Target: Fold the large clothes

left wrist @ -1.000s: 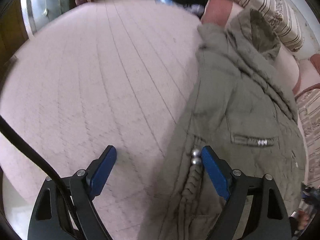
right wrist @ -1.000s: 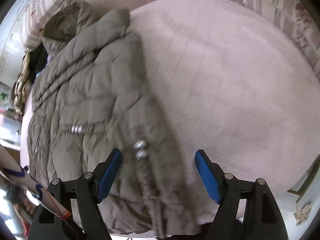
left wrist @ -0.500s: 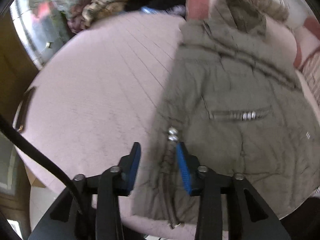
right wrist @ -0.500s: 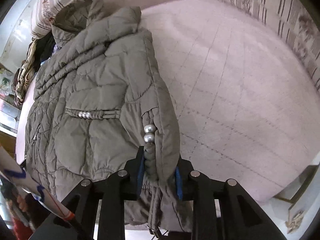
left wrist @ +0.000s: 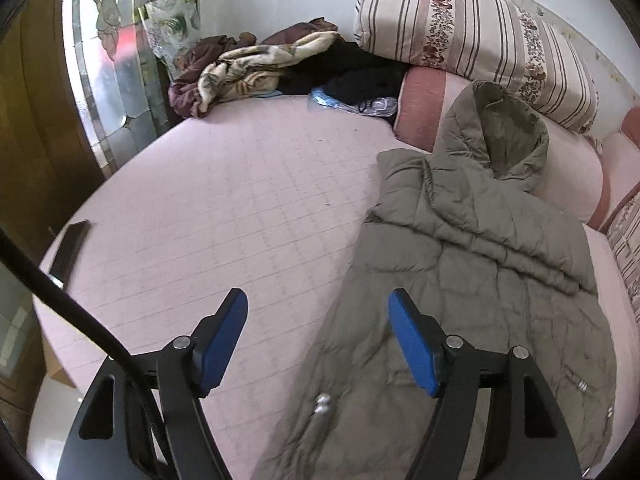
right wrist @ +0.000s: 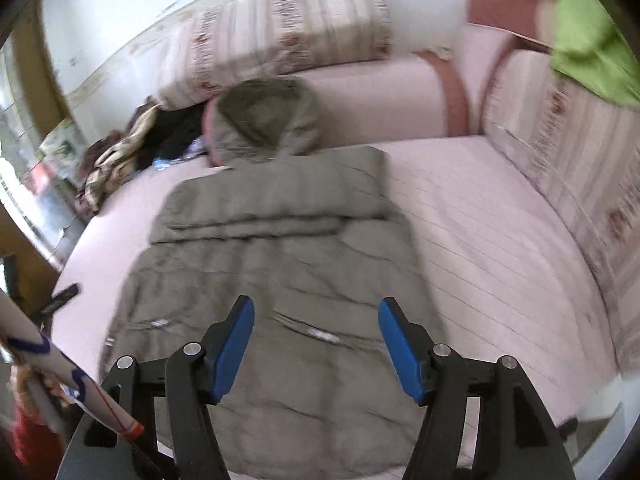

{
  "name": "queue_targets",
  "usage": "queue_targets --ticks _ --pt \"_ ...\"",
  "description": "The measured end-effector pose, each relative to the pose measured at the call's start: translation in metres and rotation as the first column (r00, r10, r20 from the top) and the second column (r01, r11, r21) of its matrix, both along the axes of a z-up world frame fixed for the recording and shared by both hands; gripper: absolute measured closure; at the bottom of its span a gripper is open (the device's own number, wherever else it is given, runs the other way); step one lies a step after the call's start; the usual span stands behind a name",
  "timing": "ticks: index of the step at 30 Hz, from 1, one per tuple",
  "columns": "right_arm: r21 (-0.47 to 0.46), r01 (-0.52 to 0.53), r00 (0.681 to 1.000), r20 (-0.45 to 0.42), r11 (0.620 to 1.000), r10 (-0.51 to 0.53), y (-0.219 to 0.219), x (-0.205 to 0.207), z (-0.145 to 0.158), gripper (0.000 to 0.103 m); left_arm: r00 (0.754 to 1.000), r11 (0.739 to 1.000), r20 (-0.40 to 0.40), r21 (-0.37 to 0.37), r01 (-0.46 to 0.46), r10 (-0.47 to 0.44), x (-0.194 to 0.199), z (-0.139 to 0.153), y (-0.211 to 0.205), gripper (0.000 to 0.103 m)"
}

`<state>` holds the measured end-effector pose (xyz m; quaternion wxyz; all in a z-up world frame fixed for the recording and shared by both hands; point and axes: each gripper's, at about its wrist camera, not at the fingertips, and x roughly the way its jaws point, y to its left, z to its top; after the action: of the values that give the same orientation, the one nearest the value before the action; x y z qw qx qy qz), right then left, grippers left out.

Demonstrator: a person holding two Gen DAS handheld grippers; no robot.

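1. Left wrist view: the left hand-held gripper (left wrist: 318, 340) stands spread with nothing between its pads. Its jaws have just been opening, and the coat's cuff with two metal beads lies free beneath them.
2. The right hand-held gripper (right wrist: 316, 346) is likewise spread and empty, its jaws also just opened, hanging over the coat's lower half.
3. The coat (left wrist: 472, 280) lies flat on the bed (left wrist: 240, 208), sleeves folded in over the front. Its long axis runs away from both grippers, hem nearest them and hood (left wrist: 504, 136) farthest.
4. The right hand-held gripper sits over the coat's middle; the left is off its left edge, partly over bare bed. I judge the next fold runs hem toward hood, so each gripper needs a hem corner below and close to it.
5. Beyond the coat, the hood rests against a pink bolster (left wrist: 420, 120), and a striped pillow (left wrist: 472, 40) lies behind.
6. Left of the hood, well apart, a heap of clothes (left wrist: 256, 68) lies at the bed's far edge.
7. Nothing lies on the coat to block the fold; only the bolster crowds the hood.
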<state>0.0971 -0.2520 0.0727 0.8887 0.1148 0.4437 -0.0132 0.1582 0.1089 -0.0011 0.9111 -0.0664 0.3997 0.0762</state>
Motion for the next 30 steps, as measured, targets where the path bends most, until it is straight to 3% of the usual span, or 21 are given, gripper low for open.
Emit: queue_targets --ticks 6,15,22,26,30 --pt "-0.015 -0.022 0.999 0.028 1.0 0.023 0.049 0.088 0.008 0.034 1.0 0.998 -0.008 -0.065 0.019 -0.02 0.042 -0.018 -0.005 0.031" --pt "-0.073 -0.035 0.999 0.022 0.997 0.037 0.107 0.27 -0.006 0.034 0.999 0.997 -0.047 -0.074 -0.012 0.009 0.096 -0.057 0.014 0.031" --pt "0.126 0.062 0.997 0.037 0.99 -0.067 0.103 0.401 -0.012 0.029 0.999 0.999 -0.014 -0.014 -0.053 0.053 0.106 -0.062 0.032 0.031" --pt "0.228 0.118 0.99 0.051 0.966 -0.133 0.099 0.455 -0.016 0.022 0.999 0.998 -0.029 -0.049 -0.041 0.04 0.114 -0.067 0.039 0.031" --pt "0.271 0.174 0.981 0.036 0.947 -0.191 0.099 0.493 -0.029 0.019 0.999 0.997 -0.041 -0.066 -0.027 0.024 0.119 -0.071 0.039 0.031"
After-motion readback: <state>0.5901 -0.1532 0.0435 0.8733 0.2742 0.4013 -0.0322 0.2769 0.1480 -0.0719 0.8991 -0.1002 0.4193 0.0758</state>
